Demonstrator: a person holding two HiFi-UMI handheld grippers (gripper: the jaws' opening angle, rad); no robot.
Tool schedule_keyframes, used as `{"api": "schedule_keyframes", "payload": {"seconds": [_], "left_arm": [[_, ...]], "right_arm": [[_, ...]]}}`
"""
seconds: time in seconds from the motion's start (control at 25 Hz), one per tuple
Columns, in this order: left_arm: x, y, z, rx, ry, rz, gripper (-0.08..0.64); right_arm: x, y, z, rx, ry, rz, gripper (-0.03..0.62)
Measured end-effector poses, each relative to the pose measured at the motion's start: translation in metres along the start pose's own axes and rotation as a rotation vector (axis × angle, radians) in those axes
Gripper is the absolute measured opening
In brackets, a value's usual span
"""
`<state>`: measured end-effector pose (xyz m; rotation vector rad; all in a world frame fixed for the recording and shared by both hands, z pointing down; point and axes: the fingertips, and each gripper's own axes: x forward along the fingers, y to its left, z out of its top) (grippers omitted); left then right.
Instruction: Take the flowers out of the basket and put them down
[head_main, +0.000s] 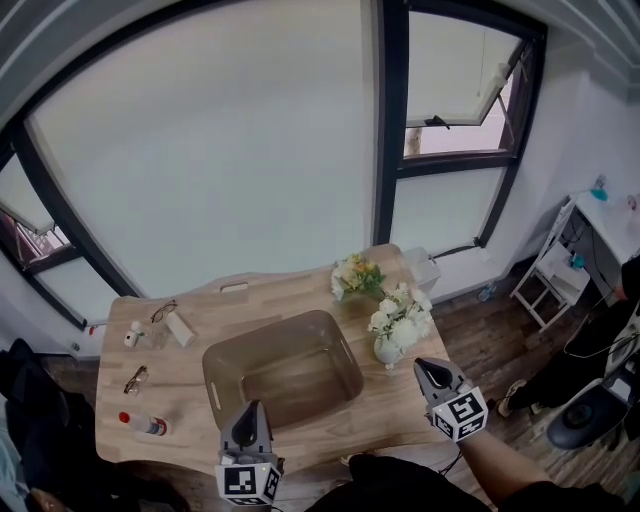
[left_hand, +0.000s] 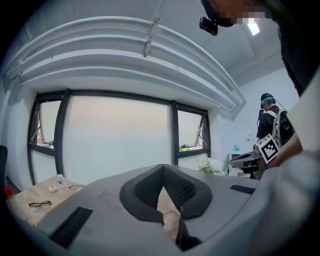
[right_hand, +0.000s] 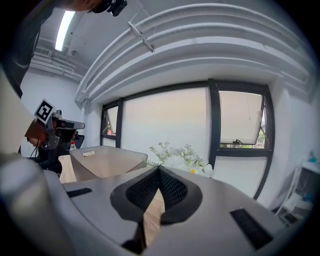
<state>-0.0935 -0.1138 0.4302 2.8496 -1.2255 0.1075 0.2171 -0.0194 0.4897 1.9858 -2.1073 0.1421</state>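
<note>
Hovering at the near edge of the table (head_main: 300, 290), both grippers were clenched on nothing. The left gripper (head_main: 250, 405) had its jaws met at the tips in its own view (left_hand: 161, 167), with only tabletop showing below them. The right gripper (head_main: 420, 365) was likewise pinched shut (right_hand: 159, 170). The basket (head_main: 270, 328) sat right ahead of the left gripper, and to the left of the right one. The white flowers (head_main: 402, 318) stood on the table outside the basket, just ahead of the right gripper's tips and close to the basket's right wall. They filled the middle of the right gripper view (right_hand: 182, 157). The yellow flowers (head_main: 357, 275) lay further ahead, past the white bunch, by the basket's far right corner. Glasses (head_main: 135, 380) and a red-capped bottle (head_main: 145, 425) lay off to the left of the left gripper.
</note>
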Motion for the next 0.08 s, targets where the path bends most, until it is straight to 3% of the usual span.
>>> {"api": "schedule_keyframes", "payload": {"seconds": [0.08], "left_arm": [[0.0011,-0.0028,-0.0004,-0.001,0.004,-0.005,0.002]], "right_arm": [[-0.0004,-0.0024,-0.0012,0.002,0.001,-0.002,0.021]]}}
